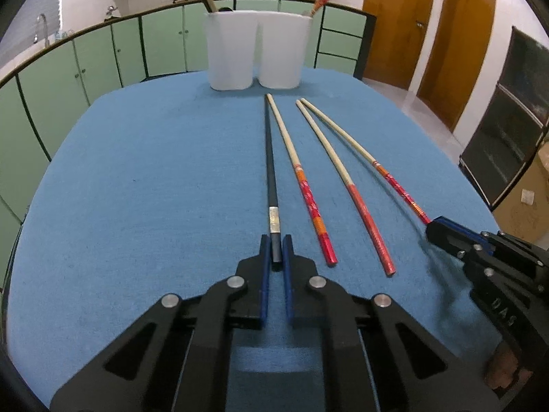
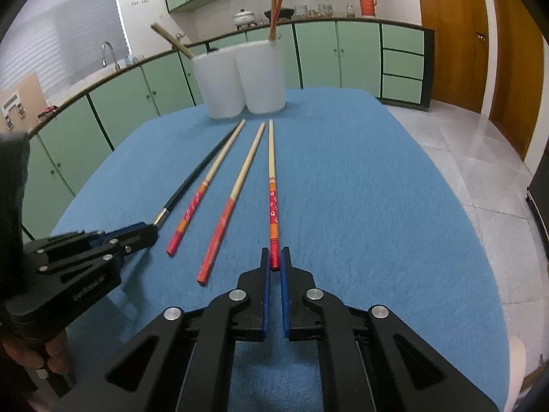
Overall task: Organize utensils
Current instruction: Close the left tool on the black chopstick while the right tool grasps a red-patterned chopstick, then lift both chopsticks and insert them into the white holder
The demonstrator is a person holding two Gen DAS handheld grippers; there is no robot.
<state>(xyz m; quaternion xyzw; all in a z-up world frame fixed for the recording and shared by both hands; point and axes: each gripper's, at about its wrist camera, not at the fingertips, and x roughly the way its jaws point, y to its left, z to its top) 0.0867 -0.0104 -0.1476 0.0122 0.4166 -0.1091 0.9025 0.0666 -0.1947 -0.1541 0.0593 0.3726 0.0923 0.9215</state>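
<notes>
Four chopsticks lie side by side on the blue cloth (image 1: pixel 137 206) of the table, tips toward two white cups (image 1: pixel 255 49) at the far edge. My left gripper (image 1: pixel 276 252) has its blue pads brought in narrow around the butt end of the black chopstick (image 1: pixel 269 158), leftmost in the row; from its own camera the pads appear to touch the stick, though I cannot be sure the grip is firm. My right gripper (image 2: pixel 275 257) is likewise drawn in close on the red end of the rightmost chopstick (image 2: pixel 272 178), which has a pale shaft and a flowered red handle. Both held sticks rest flat on the cloth. Between them lie two more red-handled chopsticks (image 1: pixel 302 185), (image 1: pixel 346 185), untouched and apart from each other at the handles. Further chopsticks stand in the cups: a tan pair (image 2: pixel 171 41) leaning left in the left cup, a red and a tan one (image 2: pixel 276 10) upright in the right cup. Green cabinets (image 1: pixel 103 58) run behind the table
</notes>
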